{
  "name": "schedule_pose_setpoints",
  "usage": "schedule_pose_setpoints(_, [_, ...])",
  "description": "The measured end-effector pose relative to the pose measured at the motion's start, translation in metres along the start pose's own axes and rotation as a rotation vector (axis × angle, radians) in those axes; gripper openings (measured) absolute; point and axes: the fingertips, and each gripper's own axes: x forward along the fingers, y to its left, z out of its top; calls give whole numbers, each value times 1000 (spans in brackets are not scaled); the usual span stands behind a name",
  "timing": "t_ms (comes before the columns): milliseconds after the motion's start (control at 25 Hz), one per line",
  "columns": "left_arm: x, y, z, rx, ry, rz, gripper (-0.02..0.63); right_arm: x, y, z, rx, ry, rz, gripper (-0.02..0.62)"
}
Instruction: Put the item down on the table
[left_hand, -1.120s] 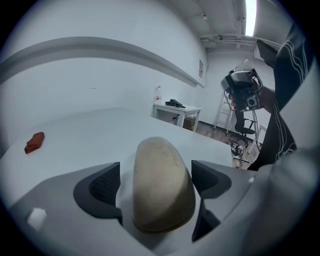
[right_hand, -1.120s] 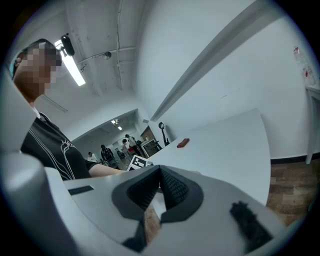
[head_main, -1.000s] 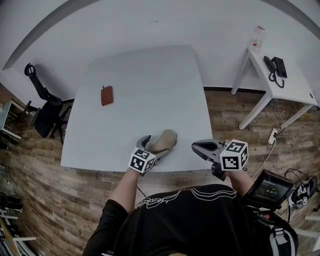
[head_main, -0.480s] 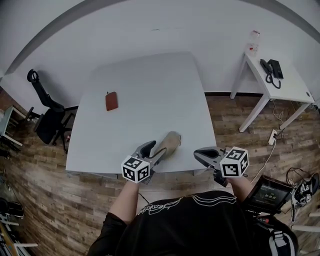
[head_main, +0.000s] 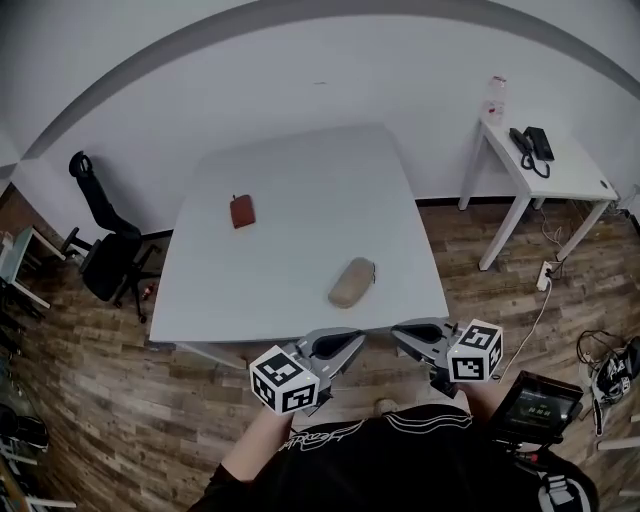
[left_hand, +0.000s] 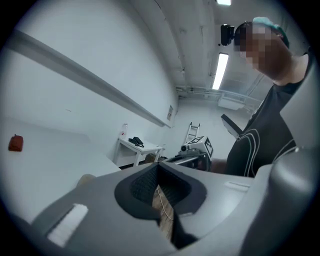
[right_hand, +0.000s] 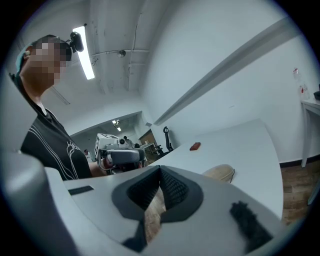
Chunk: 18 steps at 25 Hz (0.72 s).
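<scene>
A tan oblong pouch (head_main: 352, 283) lies flat on the white table (head_main: 300, 180) near its front edge, with nothing touching it. My left gripper (head_main: 345, 345) hangs off the table's front edge, below the pouch, shut and empty. My right gripper (head_main: 402, 331) is level with it to the right, also shut and empty. In the left gripper view the jaws (left_hand: 158, 164) meet at their tips and the pouch (left_hand: 86, 179) peeks over the left jaw. In the right gripper view the jaws (right_hand: 160, 168) are together, with the pouch (right_hand: 220, 172) beyond them.
A small red wallet-like item (head_main: 241, 211) lies at the table's far left. A black office chair (head_main: 100, 250) stands left of the table. At right, a white side table (head_main: 545, 178) carries a phone (head_main: 529, 145) and a bottle (head_main: 495, 95). The floor is wood plank.
The left gripper has let go of the tan pouch, closed its jaws and drawn back off the table's front edge. The right gripper has drawn back too. The pouch stays on the table.
</scene>
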Motion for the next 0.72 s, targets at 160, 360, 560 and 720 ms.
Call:
schedule_pose_setpoints(160, [-11, -33, -17, -3, 9, -10, 5, -15, 29, -23, 16, 1, -31, 8])
schedule_pose_setpoints(360, [-21, -52, -30, -49, 5, 4, 6, -33, 50, -38, 13, 14, -88, 8])
schedule_pose_setpoints(560, [-30, -75, -24, 21, 5, -3, 6, -39, 70, -30, -9, -11, -95, 8])
schedule_pose_setpoints(720, [-35, -83, -28, 6, 23, -23, 6, -36, 80, -30, -23, -11, -80, 8])
